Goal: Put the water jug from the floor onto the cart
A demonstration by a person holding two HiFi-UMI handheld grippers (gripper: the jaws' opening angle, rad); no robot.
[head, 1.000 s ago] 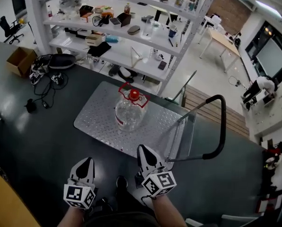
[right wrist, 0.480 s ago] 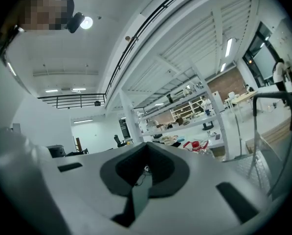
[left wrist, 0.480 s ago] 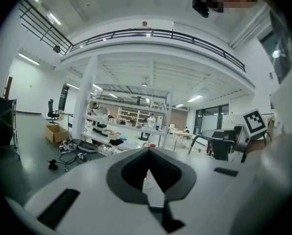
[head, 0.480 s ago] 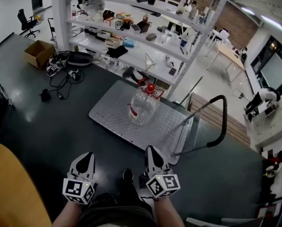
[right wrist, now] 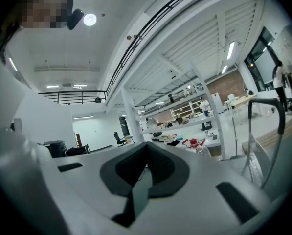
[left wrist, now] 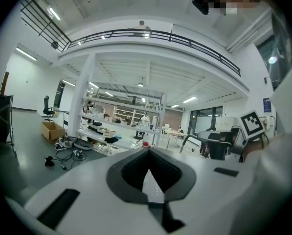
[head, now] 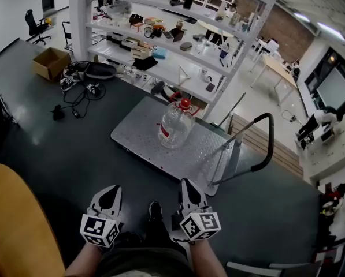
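Progress: water jug [head: 175, 126] stands upright on cart [head: 138, 138], so task looks done to me | my left claw [head: 110, 189] and right claw [head: 187, 183]: both closed, empty, well apart from it | remaining: nothing, I judge

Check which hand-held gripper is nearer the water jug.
Right. The right hand-held gripper is just short of the near edge of the cart, roughly in line with the water jug; the left hand-held gripper is further out to the side. Neither touches it.
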